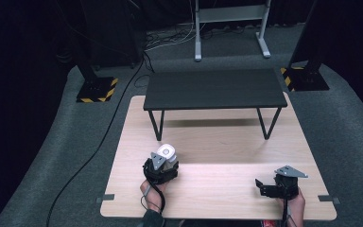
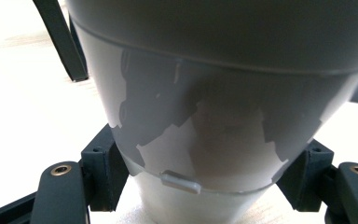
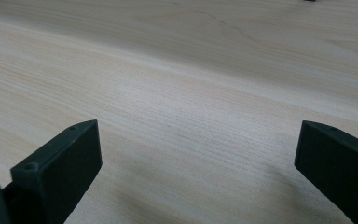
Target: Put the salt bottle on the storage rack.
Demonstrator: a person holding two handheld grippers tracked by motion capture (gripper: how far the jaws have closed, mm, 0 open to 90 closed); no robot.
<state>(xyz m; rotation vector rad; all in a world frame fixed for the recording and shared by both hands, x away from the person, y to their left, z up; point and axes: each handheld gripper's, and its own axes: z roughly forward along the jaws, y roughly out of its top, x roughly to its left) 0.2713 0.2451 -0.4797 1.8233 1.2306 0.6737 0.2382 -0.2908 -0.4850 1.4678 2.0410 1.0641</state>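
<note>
Left gripper (image 1: 162,165) clamped on smooth tapered white-grey plastic container (image 2: 205,121), near-left on pale woodgrain table (image 1: 217,189); right gripper (image 1: 264,185) wide open, holding nothing.

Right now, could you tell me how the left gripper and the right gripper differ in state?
The left gripper is shut on the white cup, its fingers pressing both sides; the right gripper is open and holds nothing.
The left gripper sits left of the table's middle, while the right gripper is near its right edge.
Both are hand-held over the near edge of the light wooden table.
</note>
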